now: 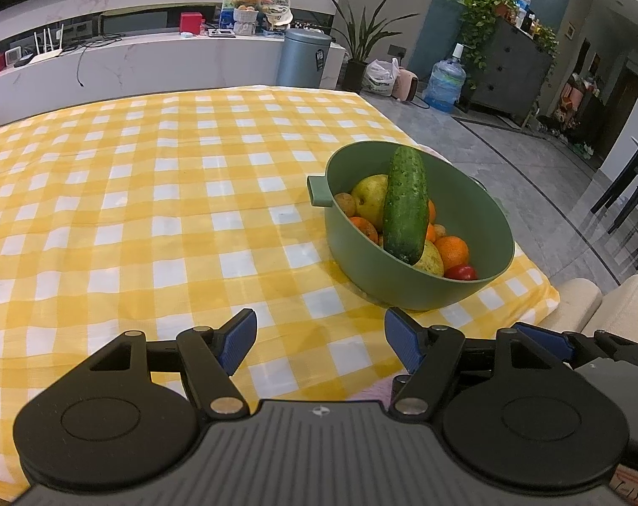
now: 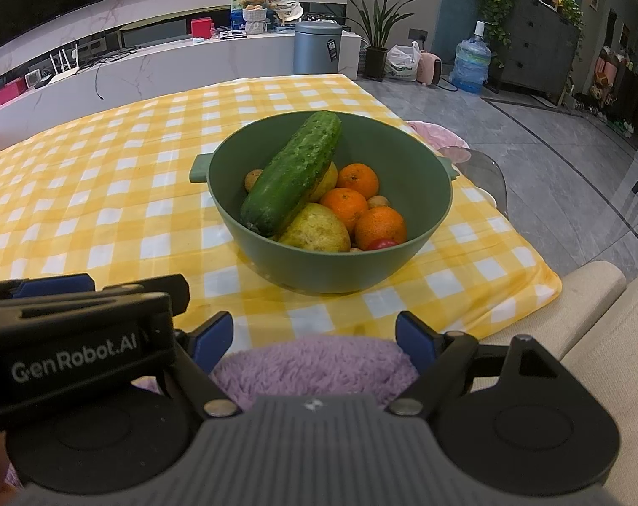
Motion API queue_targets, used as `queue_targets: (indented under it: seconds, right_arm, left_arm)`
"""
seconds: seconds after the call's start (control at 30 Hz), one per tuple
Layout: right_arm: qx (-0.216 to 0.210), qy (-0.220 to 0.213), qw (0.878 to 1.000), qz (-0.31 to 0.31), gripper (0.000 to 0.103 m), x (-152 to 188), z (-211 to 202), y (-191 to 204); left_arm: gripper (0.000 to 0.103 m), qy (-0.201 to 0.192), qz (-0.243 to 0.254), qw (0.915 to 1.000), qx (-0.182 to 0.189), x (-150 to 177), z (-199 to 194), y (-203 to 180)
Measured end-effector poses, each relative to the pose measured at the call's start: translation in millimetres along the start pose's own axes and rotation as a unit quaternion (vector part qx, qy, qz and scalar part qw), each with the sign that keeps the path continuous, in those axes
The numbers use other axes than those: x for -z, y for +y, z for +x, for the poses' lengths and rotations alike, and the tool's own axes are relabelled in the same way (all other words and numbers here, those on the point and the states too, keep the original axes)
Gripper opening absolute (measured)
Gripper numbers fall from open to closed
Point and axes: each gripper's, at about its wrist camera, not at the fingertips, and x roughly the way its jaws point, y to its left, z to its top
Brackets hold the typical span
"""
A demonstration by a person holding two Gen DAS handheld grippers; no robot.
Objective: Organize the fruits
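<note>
On the checked tablecloth (image 2: 108,194), the fruit bowl (image 2: 331,261) sits beyond both wide, empty grippers (image 1: 321,341) (image 2: 314,337).

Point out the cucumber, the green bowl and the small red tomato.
cucumber (image 2: 291,175): right wrist view, middle of its bumpy skin.
green bowl (image 2: 331,265): right wrist view, near outer wall.
red tomato (image 1: 461,272): left wrist view, its shiny top.
</note>
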Motion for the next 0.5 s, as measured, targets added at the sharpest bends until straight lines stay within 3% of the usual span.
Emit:
queue_targets:
  seconds: [0.5]
  right_arm:
    - [0.0, -0.001, 1.0, -0.005, 0.081, -0.8, -0.5, 0.0]
  left_arm:
    - [0.081, 0.002, 0.003, 1.0, 0.005, 0.8, 0.3, -0.6]
